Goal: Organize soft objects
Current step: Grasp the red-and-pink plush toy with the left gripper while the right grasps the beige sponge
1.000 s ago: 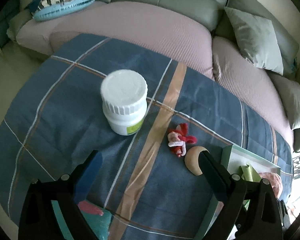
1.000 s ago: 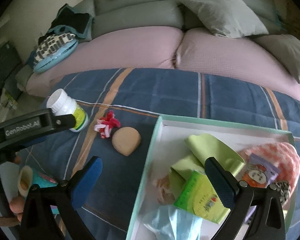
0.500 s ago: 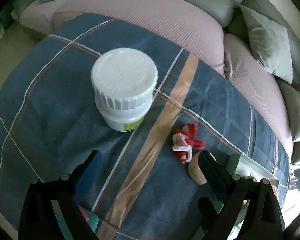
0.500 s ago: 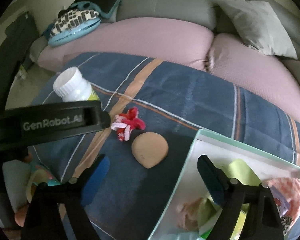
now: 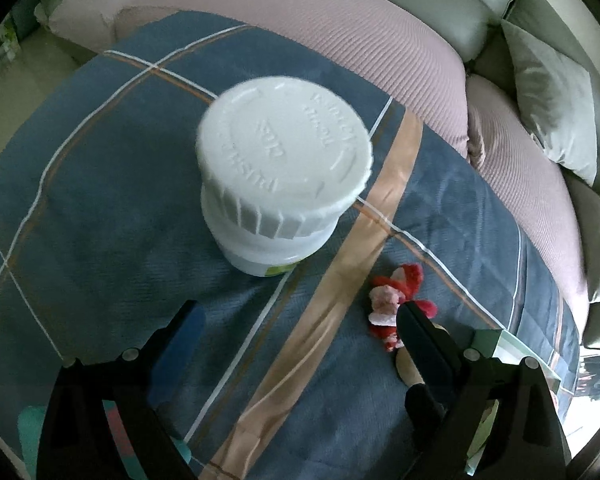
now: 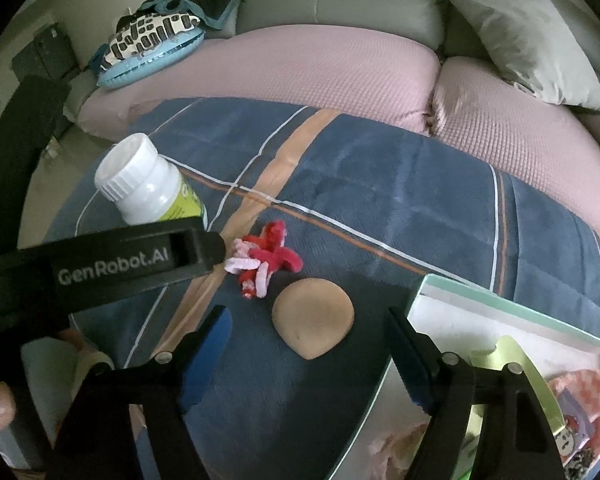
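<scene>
The tan teardrop-shaped soft sponge (image 6: 313, 317) lies dead ahead between the right gripper's (image 6: 308, 340) spread, empty jaws; the left gripper (image 5: 296, 328), jaws likewise released, faces the white plastic bottle (image 5: 280, 196).

- Your left hand-held gripper (image 5: 298, 322) hangs spread wide above the blue plaid blanket (image 5: 100, 208).
- The white bottle (image 5: 280, 184) stands upright just beyond its fingertips.
- A red-and-pink plush toy (image 5: 394, 298) lies touching your right finger (image 5: 420, 340).
</scene>
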`<action>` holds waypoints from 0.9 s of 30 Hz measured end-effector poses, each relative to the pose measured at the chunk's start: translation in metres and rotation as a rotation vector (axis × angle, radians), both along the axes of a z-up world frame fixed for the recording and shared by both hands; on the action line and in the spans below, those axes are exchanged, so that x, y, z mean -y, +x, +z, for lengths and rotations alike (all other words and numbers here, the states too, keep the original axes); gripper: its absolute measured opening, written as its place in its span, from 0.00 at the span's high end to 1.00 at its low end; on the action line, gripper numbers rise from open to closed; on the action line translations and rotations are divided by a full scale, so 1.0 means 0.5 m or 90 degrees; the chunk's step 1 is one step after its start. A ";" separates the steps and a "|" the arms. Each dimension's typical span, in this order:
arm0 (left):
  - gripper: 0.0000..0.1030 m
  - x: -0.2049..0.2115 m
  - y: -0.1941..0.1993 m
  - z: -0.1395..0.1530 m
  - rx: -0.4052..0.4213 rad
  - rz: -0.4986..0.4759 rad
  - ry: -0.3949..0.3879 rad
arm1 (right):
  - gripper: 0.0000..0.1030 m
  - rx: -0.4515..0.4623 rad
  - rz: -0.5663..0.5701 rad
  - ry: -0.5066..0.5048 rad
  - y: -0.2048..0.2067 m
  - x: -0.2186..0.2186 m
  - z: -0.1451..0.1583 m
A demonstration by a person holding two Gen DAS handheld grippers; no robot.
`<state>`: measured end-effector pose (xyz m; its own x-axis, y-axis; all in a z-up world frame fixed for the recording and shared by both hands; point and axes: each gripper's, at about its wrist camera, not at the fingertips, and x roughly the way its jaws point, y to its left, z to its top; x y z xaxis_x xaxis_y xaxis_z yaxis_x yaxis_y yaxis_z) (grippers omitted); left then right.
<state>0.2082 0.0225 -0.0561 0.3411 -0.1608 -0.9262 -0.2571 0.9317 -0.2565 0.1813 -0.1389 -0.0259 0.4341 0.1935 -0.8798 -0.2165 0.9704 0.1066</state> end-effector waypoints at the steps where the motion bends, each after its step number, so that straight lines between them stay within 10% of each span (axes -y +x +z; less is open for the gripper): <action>1: 0.06 -0.005 0.000 -0.004 -0.002 0.004 -0.007 | 0.22 -0.001 0.002 -0.002 0.002 -0.002 -0.002; 27: 0.07 -0.034 0.009 -0.028 -0.007 0.002 -0.053 | 0.40 -0.045 0.018 -0.069 0.040 -0.030 -0.065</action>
<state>0.2125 0.0397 -0.0703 0.3313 -0.2368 -0.9133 -0.2636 0.9062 -0.3306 0.2011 -0.1237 -0.0583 0.3659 0.1071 -0.9245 -0.2395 0.9707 0.0177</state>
